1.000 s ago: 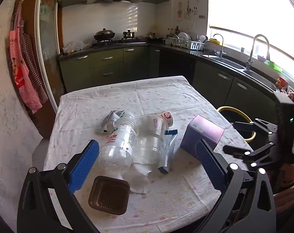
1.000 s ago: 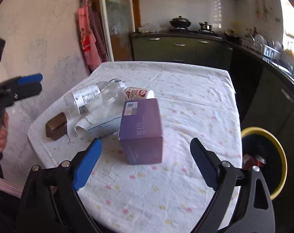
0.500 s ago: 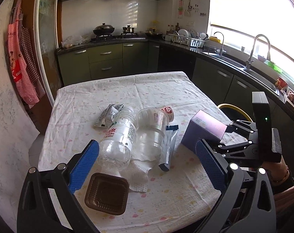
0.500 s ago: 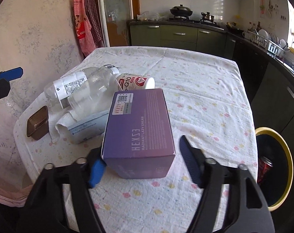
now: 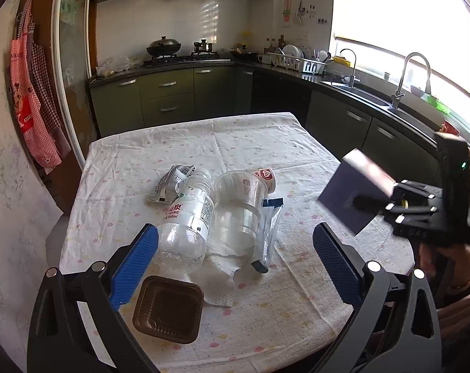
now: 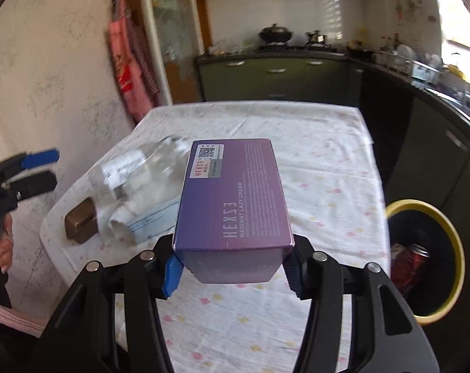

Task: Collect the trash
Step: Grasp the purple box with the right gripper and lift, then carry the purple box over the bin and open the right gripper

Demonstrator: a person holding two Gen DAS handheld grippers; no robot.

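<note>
My right gripper [image 6: 232, 272] is shut on a purple carton [image 6: 232, 195], its blue pads pressing on both long sides. The carton [image 5: 353, 199] hangs tilted, clear of the cloth at the table's right edge. My left gripper [image 5: 235, 236] stands open low over the near side of the table, nothing between its fingers. Under it lie a clear plastic bottle [image 5: 185, 217], a clear cup [image 5: 238, 205], a small paper cup [image 5: 266, 177], a sachet [image 5: 270, 230], a crumpled tissue [image 5: 219, 276], a foil wrapper [image 5: 169, 181] and a brown plastic tray [image 5: 168, 309].
A yellow-rimmed bin [image 6: 457, 248] stands on the floor right of the table with a red can [image 6: 417, 258] in it. Green cabinets and a sink counter [image 5: 359, 93] run behind and to the right. Aprons [image 5: 33, 102] hang on the left wall.
The right gripper came in around the purple carton, shut on it and lifted it off the cloth, tilting it toward the right. The left gripper barely moved.
</note>
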